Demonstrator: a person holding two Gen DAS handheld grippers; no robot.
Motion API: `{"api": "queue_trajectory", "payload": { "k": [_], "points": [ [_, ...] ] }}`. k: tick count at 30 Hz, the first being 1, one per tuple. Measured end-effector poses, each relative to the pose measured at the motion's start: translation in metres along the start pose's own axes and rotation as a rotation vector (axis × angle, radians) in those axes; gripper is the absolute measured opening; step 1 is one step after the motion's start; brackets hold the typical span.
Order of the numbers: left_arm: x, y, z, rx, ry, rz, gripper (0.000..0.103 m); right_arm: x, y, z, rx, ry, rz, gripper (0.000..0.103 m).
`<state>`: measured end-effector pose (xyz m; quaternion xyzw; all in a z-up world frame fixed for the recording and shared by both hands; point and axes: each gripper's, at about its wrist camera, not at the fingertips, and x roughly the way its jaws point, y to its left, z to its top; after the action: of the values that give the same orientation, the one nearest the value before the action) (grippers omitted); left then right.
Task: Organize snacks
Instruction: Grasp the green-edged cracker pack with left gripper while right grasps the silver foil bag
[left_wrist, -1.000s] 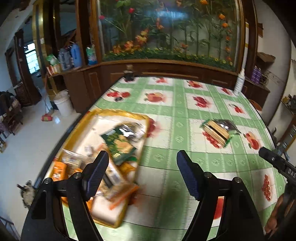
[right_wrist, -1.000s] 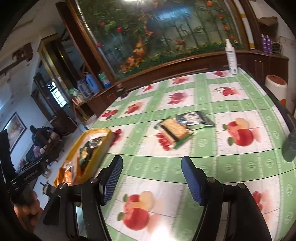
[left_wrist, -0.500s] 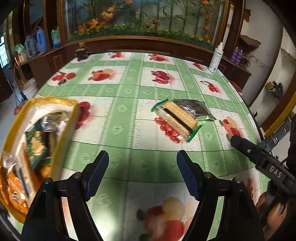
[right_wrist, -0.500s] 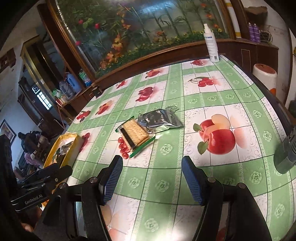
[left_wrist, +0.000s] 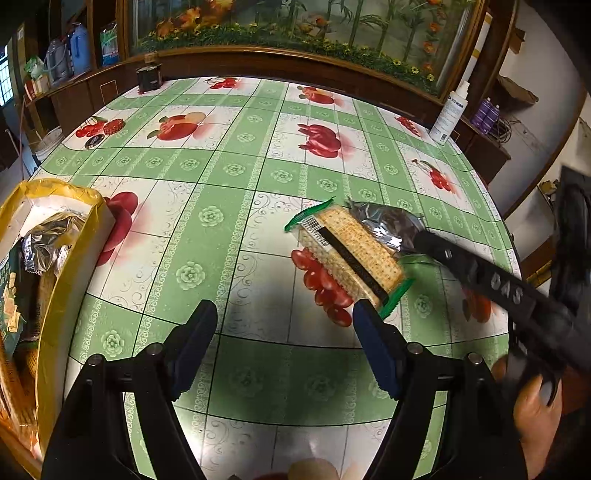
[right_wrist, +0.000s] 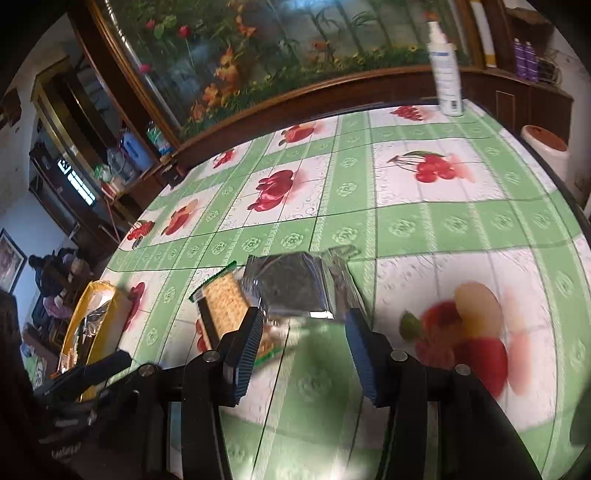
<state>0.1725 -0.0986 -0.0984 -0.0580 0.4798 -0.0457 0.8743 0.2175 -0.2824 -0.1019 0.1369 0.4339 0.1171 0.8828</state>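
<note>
A clear cracker pack with green ends (left_wrist: 351, 254) lies on the fruit-print tablecloth, with a silver foil snack packet (left_wrist: 388, 223) touching its far right side. My left gripper (left_wrist: 284, 332) is open and empty, just short of the cracker pack. My right gripper (right_wrist: 304, 334) is open, its fingers either side of the near edge of the foil packet (right_wrist: 291, 288), with the cracker pack (right_wrist: 225, 306) to its left. A yellow tray (left_wrist: 70, 266) holding several snack packs sits at the table's left edge and also shows in the right wrist view (right_wrist: 107, 321).
A white spray bottle (left_wrist: 448, 114) stands at the far right of the table, also in the right wrist view (right_wrist: 445, 81). A small dark box (left_wrist: 147, 75) sits at the far edge. A wooden cabinet with a flower mural runs behind the table.
Both grippers have moved from the tray side toward the two loose packs. The right gripper has closed in on the foil packet, which now lies between its open fingers.
</note>
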Motion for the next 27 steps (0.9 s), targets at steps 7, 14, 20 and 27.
{"api": "queue_trajectory", "payload": {
  "k": [7, 14, 20, 27],
  "points": [
    [0.011, 0.008, 0.002, -0.027, 0.031, 0.004, 0.076, 0.041, 0.017, 0.035, -0.107, 0.026, 0.016, 0.065],
    [0.019, 0.009, 0.013, -0.037, 0.033, 0.010, 0.076, 0.035, 0.015, 0.015, -0.161, 0.120, -0.020, 0.062],
    [0.023, -0.007, 0.022, -0.016, 0.028, 0.004, 0.076, -0.014, 0.009, -0.032, -0.159, 0.162, -0.088, 0.063],
    [0.053, -0.035, 0.035, 0.053, 0.051, 0.074, 0.078, -0.046, 0.018, -0.044, -0.222, 0.078, -0.115, 0.075]
  ]
}}
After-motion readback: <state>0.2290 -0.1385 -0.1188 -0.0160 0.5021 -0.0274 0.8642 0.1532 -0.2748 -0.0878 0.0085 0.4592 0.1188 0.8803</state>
